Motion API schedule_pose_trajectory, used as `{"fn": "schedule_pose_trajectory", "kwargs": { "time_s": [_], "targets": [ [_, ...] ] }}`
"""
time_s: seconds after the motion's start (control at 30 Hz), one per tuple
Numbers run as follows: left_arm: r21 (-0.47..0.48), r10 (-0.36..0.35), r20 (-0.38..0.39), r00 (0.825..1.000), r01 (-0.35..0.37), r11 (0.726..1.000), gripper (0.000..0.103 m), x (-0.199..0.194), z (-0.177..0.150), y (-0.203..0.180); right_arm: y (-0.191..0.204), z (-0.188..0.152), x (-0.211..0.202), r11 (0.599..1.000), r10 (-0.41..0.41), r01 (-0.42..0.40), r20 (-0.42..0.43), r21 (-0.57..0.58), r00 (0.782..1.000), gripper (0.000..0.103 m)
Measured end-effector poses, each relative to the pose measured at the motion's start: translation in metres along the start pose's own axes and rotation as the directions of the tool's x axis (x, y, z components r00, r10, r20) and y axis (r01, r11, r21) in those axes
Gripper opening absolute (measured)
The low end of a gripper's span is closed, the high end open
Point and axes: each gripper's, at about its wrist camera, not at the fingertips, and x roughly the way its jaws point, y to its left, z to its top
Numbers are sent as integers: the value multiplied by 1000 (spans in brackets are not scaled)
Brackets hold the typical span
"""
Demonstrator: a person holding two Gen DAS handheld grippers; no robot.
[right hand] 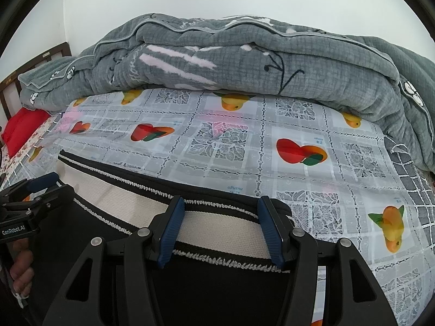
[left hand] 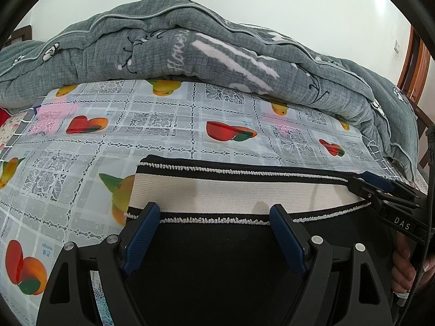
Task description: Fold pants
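Black pants (left hand: 217, 250) with a wide white waistband (left hand: 231, 194) trimmed in black and white lie flat on the fruit-print cloth (left hand: 163, 133). My left gripper (left hand: 214, 207) is open, its blue pads wide apart over the waistband's lower edge near its left end. At the waistband's right end, my right gripper (right hand: 221, 200) is also open, and the white band (right hand: 217, 231) runs flat between its pads without being pinched. Each gripper appears in the other's view: the right gripper (left hand: 361, 183) at the far right, the left gripper (right hand: 43, 184) at the far left.
A bulky grey quilt (left hand: 190, 49) is heaped along the far side of the bed and curls down the right edge (right hand: 407, 114). A red pillow (right hand: 21, 127) and a dark wooden headboard (right hand: 11, 87) are at the left. A person's hand (left hand: 402, 271) holds the right gripper.
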Motion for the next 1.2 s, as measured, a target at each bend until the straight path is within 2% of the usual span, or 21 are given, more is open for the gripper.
{"fn": "schedule_pose_trajectory", "kwargs": {
  "time_s": [0.23,0.4,0.53,0.57,0.63,0.73,0.97,1.07,1.2],
  "targets": [
    [30,20,-36,999,-19,999,85,3,1,-7,1,1,1,1000,2,-2,-16,-8,1000,55],
    [45,59,-89,994,-55,997,85,-9,3,-3,-5,10,-2,1000,23,-24,-79,-2,997,55],
    [-11,50,-141,989,-52,999,85,-28,-8,24,-11,5,-24,999,-47,48,-82,6,996,55],
    [-35,46,-148,988,-52,998,85,-33,-12,32,-13,0,-29,998,-64,66,-90,17,994,55],
    [-55,42,-146,988,-51,997,83,-45,-21,42,-18,-12,-41,998,-31,36,-97,51,995,55],
    [-32,38,-132,991,-42,999,83,-64,-36,47,-21,-34,-59,998,-16,22,-98,59,995,55],
    [42,22,-126,992,-17,999,84,-105,-93,31,-14,-93,-107,999,-9,11,-51,44,999,55],
    [46,55,-66,996,-52,998,84,-128,-115,23,-9,-117,-121,1000,-28,28,-38,5,999,55],
    [38,24,-89,996,-21,999,84,-142,-133,19,-7,-142,-138,1000,-25,25,-27,1,999,55]
  ]
}}
